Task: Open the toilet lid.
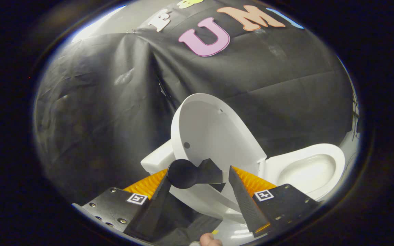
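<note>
The toilet lid is standing raised, tilted up from the bowl with its pale inner face turned toward the camera and its top edge leaning against the black cloth wall of the booth. Beside it the seat is lying flat around the open bowl, well clear of the lid's free edge. The tongs are sitting just in front of the lid's lower part with their two fingers spread apart — nothing is being pinched, and white plastic is showing in the gap between them. A dark rounded knob with a wedge-shaped piece beside it is lying across that gap near the one fingertip; it is probably part of the tool itself, though the fisheye bend is making that hard to settle. Behind the lid's hinge end, a white block of the toilet body is sticking out toward the cloth. At the very bottom, below the fingers, the tip of a person's finger is peeking in — next to a dark sleeve.
</note>
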`<control>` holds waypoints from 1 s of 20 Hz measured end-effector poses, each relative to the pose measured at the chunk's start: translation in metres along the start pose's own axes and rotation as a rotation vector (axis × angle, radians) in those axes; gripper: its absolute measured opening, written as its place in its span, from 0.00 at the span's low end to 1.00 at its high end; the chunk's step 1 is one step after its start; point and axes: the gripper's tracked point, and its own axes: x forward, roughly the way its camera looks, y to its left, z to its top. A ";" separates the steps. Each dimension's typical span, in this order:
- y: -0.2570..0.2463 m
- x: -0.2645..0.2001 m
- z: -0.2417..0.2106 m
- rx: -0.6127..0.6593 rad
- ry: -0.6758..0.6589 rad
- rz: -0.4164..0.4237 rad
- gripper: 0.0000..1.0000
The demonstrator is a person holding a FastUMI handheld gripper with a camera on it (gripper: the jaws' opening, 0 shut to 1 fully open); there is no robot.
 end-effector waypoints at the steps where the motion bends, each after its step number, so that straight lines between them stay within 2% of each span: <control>1: -0.001 0.000 0.000 -0.010 -0.002 -0.004 0.97; 12: -0.014 -0.030 0.021 -0.079 -0.033 -0.021 1.00; 20: -0.068 -0.078 0.071 -0.087 -0.120 -0.119 0.99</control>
